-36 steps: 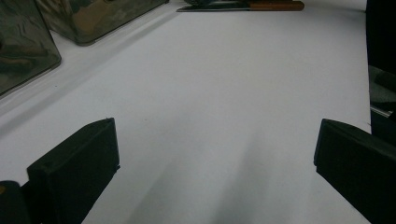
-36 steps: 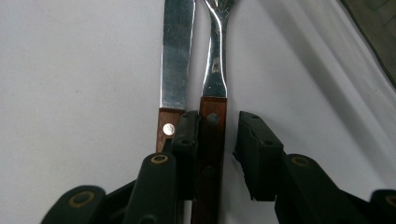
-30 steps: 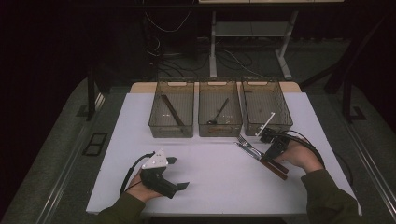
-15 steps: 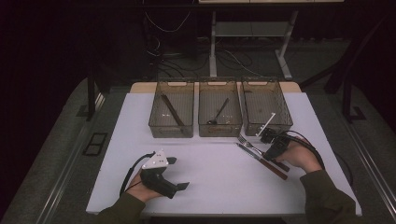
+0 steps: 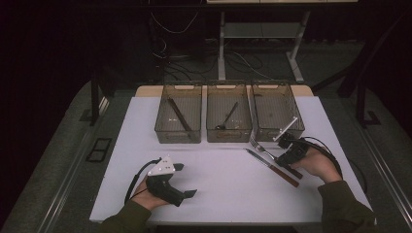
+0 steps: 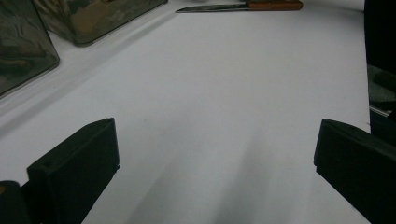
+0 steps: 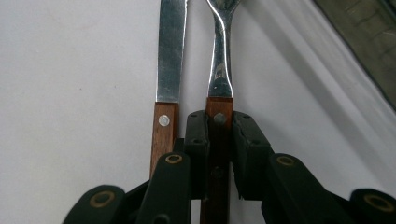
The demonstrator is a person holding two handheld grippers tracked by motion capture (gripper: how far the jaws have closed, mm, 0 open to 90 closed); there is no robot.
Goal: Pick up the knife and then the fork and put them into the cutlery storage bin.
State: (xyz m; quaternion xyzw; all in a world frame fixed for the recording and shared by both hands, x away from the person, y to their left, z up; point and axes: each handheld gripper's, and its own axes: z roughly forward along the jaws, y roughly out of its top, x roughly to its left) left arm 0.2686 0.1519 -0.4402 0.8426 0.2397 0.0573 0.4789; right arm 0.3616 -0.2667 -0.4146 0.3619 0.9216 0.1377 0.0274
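Note:
A fork [image 5: 262, 148] with a wooden handle lies on the white table [image 5: 218, 184] at the right, in front of the right bin. My right gripper [image 5: 286, 155] is shut on its handle. In the right gripper view the black pads [image 7: 196, 135] clamp the handle, and the steel neck of the fork [image 7: 219, 70] runs straight ahead. A wood-handled knife [image 7: 170, 56] lies parallel just left of it, and I see the knife [image 5: 272, 167] flat on the table in the high view. My left gripper [image 5: 186, 179] rests at the front left, open, with nothing between its jaws [image 6: 217, 154].
Three clear bins stand in a row at the back: the left bin [image 5: 178, 136] holds a dark utensil, the middle bin [image 5: 229, 133] a spoon [image 5: 227, 116], and the right bin [image 5: 277, 131] is close behind the fork's tines. The table's front edge is near both hands.

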